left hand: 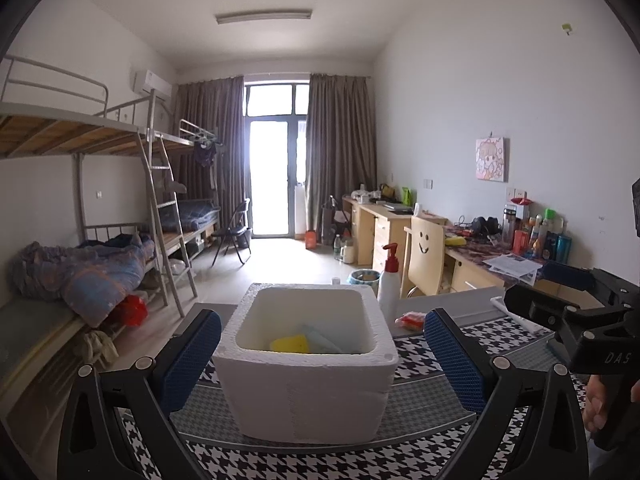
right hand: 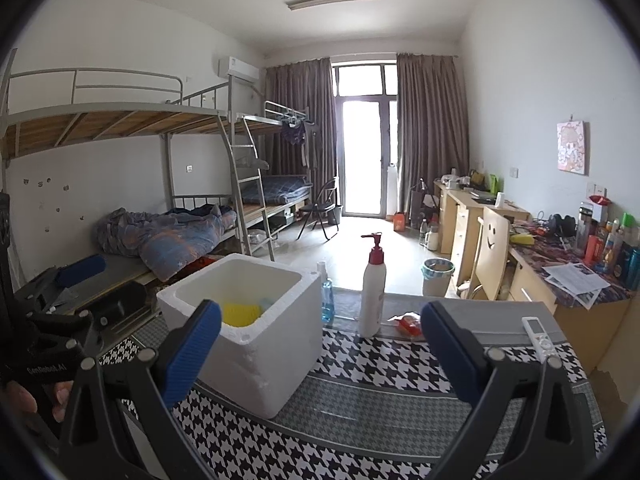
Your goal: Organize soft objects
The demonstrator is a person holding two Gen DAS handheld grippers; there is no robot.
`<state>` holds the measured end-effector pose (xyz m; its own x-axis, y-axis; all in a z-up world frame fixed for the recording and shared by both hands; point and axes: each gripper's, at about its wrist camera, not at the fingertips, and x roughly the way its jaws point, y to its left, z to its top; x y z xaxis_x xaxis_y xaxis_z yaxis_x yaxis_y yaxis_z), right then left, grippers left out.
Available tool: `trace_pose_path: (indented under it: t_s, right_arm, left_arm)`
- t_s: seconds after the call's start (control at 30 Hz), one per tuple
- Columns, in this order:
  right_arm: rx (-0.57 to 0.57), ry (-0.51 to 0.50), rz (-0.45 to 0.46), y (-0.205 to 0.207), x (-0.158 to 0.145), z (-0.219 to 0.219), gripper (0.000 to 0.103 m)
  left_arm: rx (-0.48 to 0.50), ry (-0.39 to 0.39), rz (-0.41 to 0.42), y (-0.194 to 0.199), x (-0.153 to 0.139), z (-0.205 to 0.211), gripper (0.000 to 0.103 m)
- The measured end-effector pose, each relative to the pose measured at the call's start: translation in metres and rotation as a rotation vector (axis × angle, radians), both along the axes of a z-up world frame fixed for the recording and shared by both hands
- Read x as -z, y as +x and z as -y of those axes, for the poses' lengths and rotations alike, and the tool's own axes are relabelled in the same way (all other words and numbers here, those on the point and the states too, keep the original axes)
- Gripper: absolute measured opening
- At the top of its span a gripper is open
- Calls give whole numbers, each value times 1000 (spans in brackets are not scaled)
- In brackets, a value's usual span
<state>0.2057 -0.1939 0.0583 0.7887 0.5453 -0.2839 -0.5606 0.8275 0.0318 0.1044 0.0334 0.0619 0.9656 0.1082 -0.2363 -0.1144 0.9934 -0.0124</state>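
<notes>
Both tongs wide, nothing held — left gripper [left hand: 322, 364] straddling foam box [left hand: 308, 392], right gripper [right hand: 320, 348] beside it. Yellow sponge [right hand: 239, 313] inside box, table [right hand: 360, 400] middle; red packet [right hand: 409, 324] near far edge.

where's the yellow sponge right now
The yellow sponge lies inside the white foam box on the houndstooth cloth, left of the pump bottle in the right wrist view.
</notes>
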Motion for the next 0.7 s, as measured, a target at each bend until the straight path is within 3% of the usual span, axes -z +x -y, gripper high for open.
trace_pose_path:
  t_s: [0.23,0.7]
  right_arm:
    - [-6,23,3,-10,7,9,101]
    - [-2,37,11,-23,21,15,101]
  left_arm:
    - [16,29,6,-8,8,12,102]
    - [25,7,25,-19,20,14,102]
